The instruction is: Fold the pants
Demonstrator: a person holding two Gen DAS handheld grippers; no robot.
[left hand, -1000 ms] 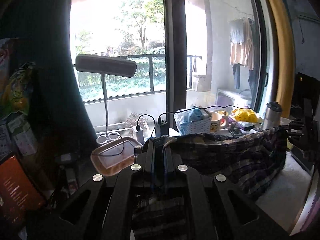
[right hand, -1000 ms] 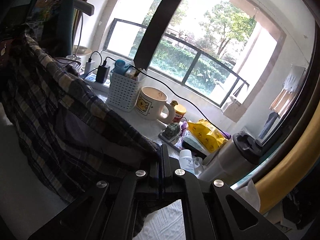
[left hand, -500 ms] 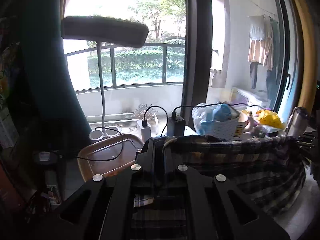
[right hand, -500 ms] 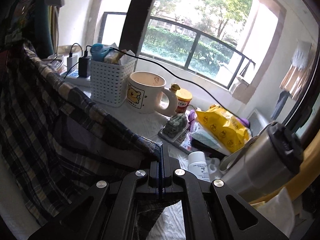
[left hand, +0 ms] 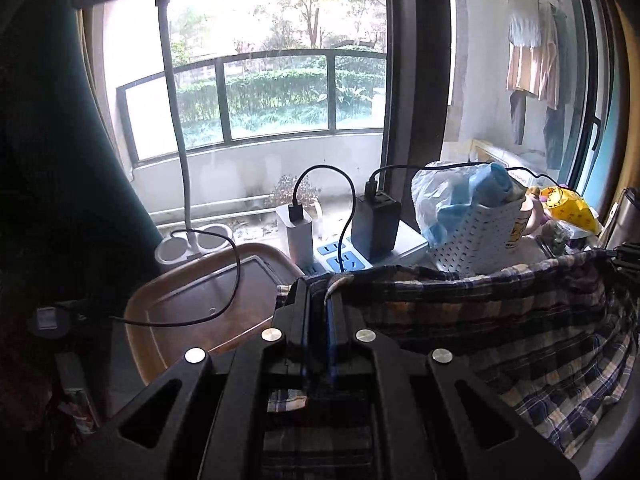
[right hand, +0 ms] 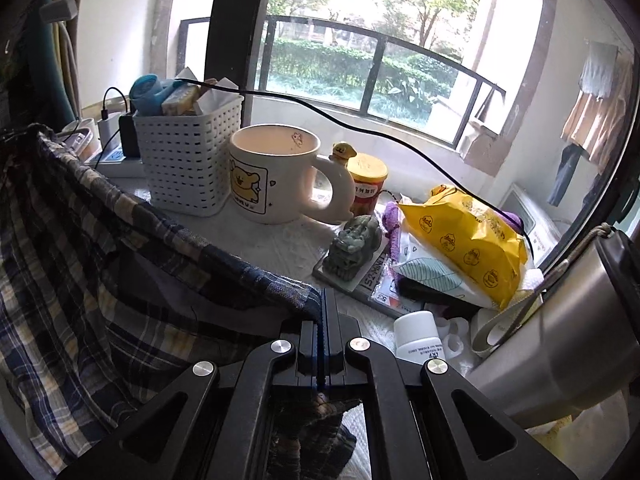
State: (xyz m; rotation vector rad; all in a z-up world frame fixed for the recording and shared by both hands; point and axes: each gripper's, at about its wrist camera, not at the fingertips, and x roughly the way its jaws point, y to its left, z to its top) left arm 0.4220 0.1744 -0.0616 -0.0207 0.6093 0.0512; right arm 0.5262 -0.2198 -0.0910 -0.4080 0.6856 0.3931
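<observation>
The left gripper pinches one end of the plaid pants; the right gripper is pressed together on the other end, so the cloth hangs stretched between them over the cluttered table. Only the right view shows the bear-printed mug and the steel tumbler; the writing on the white bottle is too small to read. Only the left view shows the brown tray and the power strip by the window.
</observation>
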